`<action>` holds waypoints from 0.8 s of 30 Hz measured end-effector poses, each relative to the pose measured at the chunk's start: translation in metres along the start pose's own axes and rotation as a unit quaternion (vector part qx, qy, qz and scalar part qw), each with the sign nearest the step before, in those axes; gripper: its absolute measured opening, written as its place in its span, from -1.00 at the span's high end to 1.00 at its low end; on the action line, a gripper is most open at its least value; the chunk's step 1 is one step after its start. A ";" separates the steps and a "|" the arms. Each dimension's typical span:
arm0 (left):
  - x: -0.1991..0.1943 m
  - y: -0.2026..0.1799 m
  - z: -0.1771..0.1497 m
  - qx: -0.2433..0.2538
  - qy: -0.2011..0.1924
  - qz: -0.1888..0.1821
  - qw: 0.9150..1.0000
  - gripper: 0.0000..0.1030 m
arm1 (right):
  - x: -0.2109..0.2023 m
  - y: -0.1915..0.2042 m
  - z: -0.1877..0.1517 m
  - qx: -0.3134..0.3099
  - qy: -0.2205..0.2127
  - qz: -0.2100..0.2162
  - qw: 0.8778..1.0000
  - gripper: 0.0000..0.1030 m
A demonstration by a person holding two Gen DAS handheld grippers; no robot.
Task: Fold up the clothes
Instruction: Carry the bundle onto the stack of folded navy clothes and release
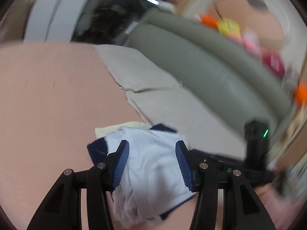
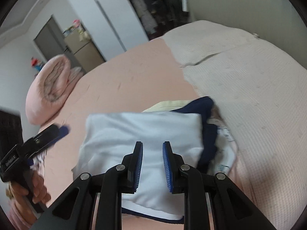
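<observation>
Garment: I see the folded pale-blue cloth garment with navy trim (image 2: 142, 140) lying on the pink bedsheet (image 2: 134, 72), under and ahead of both claws.
Count: one pale-blue bundle, two claws.
Left claw (image 1: 152, 163): spread wide, empty.
Right claw (image 2: 152, 164): parted narrowly, gripping nothing.

soft even light, motion blur, fisheye warping
</observation>
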State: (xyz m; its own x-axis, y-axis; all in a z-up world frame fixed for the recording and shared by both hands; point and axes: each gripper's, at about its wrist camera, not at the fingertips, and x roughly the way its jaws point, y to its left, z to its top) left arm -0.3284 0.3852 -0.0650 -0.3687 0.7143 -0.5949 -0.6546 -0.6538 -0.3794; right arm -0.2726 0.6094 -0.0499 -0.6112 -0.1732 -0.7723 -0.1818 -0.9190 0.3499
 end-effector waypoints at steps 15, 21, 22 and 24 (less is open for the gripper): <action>0.003 0.015 -0.016 0.066 0.053 0.083 0.993 -0.13 | -0.028 -0.015 -0.011 0.021 -0.007 -0.039 0.999 0.79; -0.039 0.078 -0.014 -0.034 0.031 0.145 0.988 -0.26 | -0.034 0.030 0.000 -0.001 -0.018 -0.023 1.000 0.08; -0.050 0.090 -0.015 -0.046 0.028 0.162 0.985 -0.27 | -0.031 0.042 0.001 -0.004 -0.018 -0.018 1.000 0.04; -0.073 0.113 -0.017 -0.071 0.022 0.193 0.978 -0.36 | -0.024 0.065 0.005 -0.010 -0.016 -0.006 1.000 0.03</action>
State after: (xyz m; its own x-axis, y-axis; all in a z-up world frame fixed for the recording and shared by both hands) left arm -0.3639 0.2552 -0.0769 -0.5394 0.3971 -0.7426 -0.3720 -0.9035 -0.2129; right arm -0.2736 0.5552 -0.0056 -0.6340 -0.1502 -0.7586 -0.1746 -0.9279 0.3296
